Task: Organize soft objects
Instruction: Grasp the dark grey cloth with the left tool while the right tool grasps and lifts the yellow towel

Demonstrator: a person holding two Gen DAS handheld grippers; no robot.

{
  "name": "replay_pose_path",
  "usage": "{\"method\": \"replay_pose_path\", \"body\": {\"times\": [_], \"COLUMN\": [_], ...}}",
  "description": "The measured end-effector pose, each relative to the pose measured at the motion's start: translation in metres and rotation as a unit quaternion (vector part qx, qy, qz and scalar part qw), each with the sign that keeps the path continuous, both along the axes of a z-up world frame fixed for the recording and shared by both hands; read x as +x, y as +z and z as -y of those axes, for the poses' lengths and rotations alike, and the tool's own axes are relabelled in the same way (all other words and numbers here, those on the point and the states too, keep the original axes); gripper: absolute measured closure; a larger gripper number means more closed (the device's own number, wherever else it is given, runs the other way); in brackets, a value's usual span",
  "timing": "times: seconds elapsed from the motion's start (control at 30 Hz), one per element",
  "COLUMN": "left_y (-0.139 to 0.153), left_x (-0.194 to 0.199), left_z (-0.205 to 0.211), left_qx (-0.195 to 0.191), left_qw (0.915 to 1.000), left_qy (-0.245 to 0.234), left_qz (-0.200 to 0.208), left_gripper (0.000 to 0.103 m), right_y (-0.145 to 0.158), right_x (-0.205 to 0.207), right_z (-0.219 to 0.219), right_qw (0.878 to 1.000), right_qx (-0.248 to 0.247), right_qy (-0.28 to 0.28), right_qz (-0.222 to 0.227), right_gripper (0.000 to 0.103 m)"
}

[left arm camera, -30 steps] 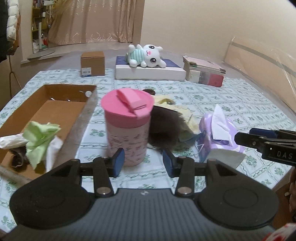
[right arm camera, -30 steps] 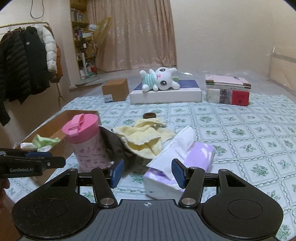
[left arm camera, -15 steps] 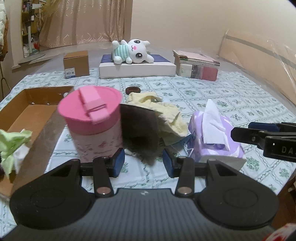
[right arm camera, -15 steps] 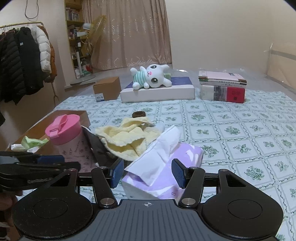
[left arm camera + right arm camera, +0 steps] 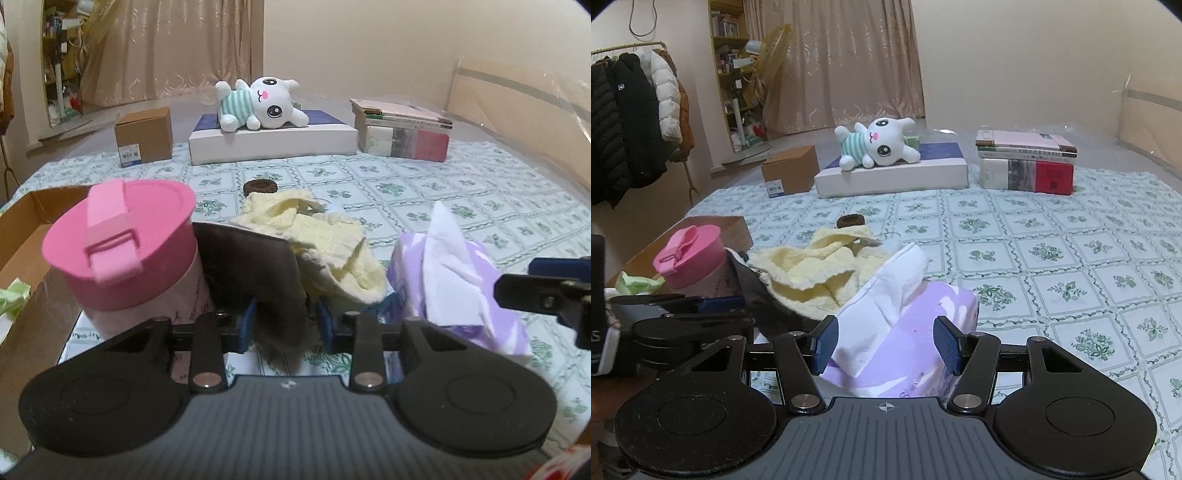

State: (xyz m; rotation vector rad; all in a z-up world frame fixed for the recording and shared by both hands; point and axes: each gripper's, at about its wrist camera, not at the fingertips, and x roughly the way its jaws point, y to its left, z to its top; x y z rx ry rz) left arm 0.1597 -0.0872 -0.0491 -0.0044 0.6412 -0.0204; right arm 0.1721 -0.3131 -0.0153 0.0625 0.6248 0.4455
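- Between the blue pads of the left claw (image 5: pixel 284 326) now sits the lower edge of a dark brown cloth (image 5: pixel 258 273); a second ago those pads stood spread in front of the pink-lidded cup (image 5: pixel 122 251) with nothing between them. They have drawn closer and flank the cloth, yet whether they already pinch it I cannot tell.
- Just beside that cloth, a crumpled pale yellow towel (image 5: pixel 325 243) lies half over it, so lifting the brown piece would likely drag the towel.
- Over the purple tissue pack (image 5: pixel 916 332) the right claw (image 5: pixel 882 345) has come in closer, spread wide, its pads either side of the white tissue (image 5: pixel 886 291) that sticks up; it grips nothing.
- Left of the cup, the cardboard box (image 5: pixel 22 225) already holds a green cloth (image 5: pixel 13 299), which suggests the brown cloth goes there next.
- Far across the counter (image 5: pixel 1071 266), the plush rabbit (image 5: pixel 882 146) rests on a flat white box (image 5: pixel 897 175), untouched.
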Motion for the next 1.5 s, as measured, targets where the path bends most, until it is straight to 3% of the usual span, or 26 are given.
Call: {"method": "replay_pose_path", "body": {"times": [0.07,0.17,0.43,0.63,1.0,1.3,1.4,1.47,1.5], "left_y": [-0.003,-0.004,0.004,0.01,0.019,0.012,0.009,0.006,0.005], "left_x": [0.004,0.007,-0.025,-0.071,-0.13,-0.142,-0.142,-0.142,-0.142], "left_z": [0.002,0.003,-0.006,-0.022,-0.077,-0.113,-0.118,-0.119,-0.12], "left_qx": [0.0,0.001,0.0,0.0,-0.006,-0.033,-0.039,-0.041,-0.042], "left_qw": [1.0,1.0,0.9998,0.9993,0.9992,0.9977,0.9976,0.9977,0.9977], "left_qy": [0.002,0.004,-0.014,-0.029,0.011,0.033,0.03,0.027,0.025], "left_qz": [-0.001,-0.001,-0.015,-0.025,-0.037,-0.048,-0.048,-0.047,-0.046], "left_gripper": [0.087,0.095,0.097,0.097,0.098,0.098,0.098,0.098,0.098], "right_y": [-0.001,-0.002,0.001,0.008,-0.006,-0.05,-0.064,-0.068,-0.067], "right_x": [0.002,0.004,0.002,-0.004,0.001,0.029,0.045,0.05,0.051], "right_z": [0.001,0.002,-0.002,-0.023,-0.096,-0.167,-0.178,-0.179,-0.179], "right_qw": [1.0,1.0,1.0,0.997,0.974,0.951,0.95,0.951,0.951], "right_qx": [0.001,0.001,0.0,-0.022,-0.112,-0.208,-0.225,-0.229,-0.23], "right_qy": [-0.001,-0.001,0.012,0.067,0.194,0.225,0.215,0.208,0.205], "right_qz": [-0.002,-0.003,0.006,0.026,0.045,0.028,0.014,0.009,0.009], "right_gripper": [0.046,0.046,0.046,0.046,0.046,0.046,0.073,0.085,0.099]}}
